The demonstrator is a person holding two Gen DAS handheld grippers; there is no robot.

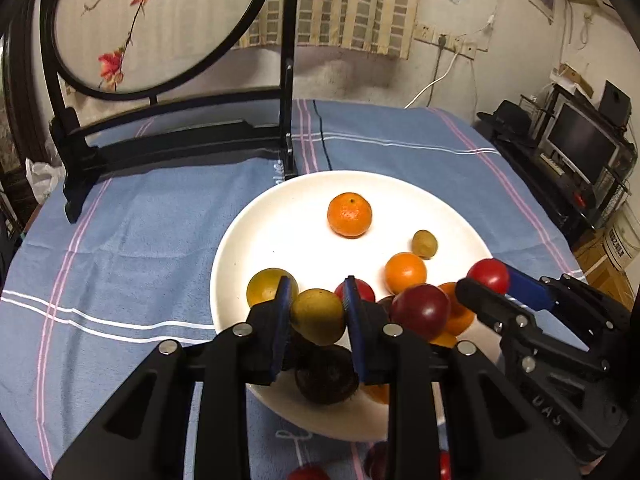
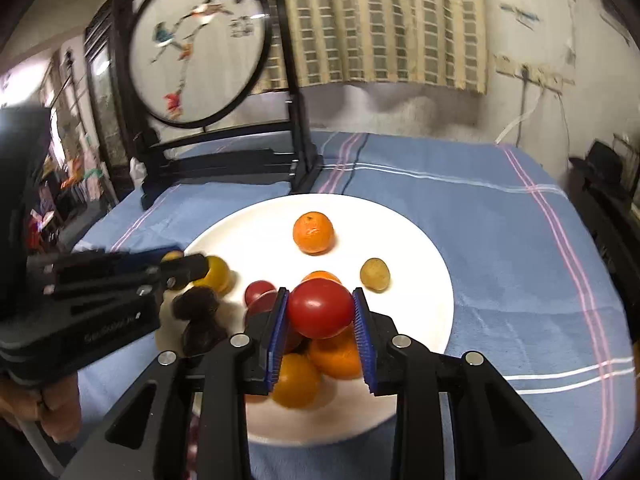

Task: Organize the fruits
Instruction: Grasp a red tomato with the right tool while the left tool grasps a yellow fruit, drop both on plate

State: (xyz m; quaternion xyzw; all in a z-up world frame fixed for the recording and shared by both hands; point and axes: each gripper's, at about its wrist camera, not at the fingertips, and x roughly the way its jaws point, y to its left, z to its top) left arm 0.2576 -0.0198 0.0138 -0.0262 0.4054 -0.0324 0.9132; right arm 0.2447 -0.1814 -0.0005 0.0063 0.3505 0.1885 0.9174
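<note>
Blue cloth with white and pink stripes covers the worktop [image 1: 160, 220], and a dark-framed round embroidered screen [image 1: 152, 20] stands at its far edge, about 11 o'clock from the white plate [image 1: 280, 208]. That plate sits mid-worktop and carries most of the fruit: a mandarin [image 1: 349, 216] alone toward 12 o'clock, a small olive-green fruit [image 1: 425, 244] toward 2 o'clock, and a crowded pile of orange, red, yellow-green and dark fruits along the near rim from 5 to 8 o'clock.

Both tools are loaded. The left gripper [image 1: 316, 312] has its fingers closed on a yellow-green fruit [image 1: 318, 316], held just above the pile at about 7 o'clock. The right gripper [image 2: 320, 308] has its fingers clamped on a red fruit [image 2: 321, 308], over the oranges near 5 o'clock. A few red fruits [image 1: 308, 472] lie off the plate on the cloth at its near edge.

By my reading, this is the carrying step: two fruits picked and awaiting placement, with sorting only partly done. Next, each fruit wants a free spot on the bare far half, beside its own kind if grouping by colour is intended. Set down gently before letting go, since round fruit may roll.
</note>
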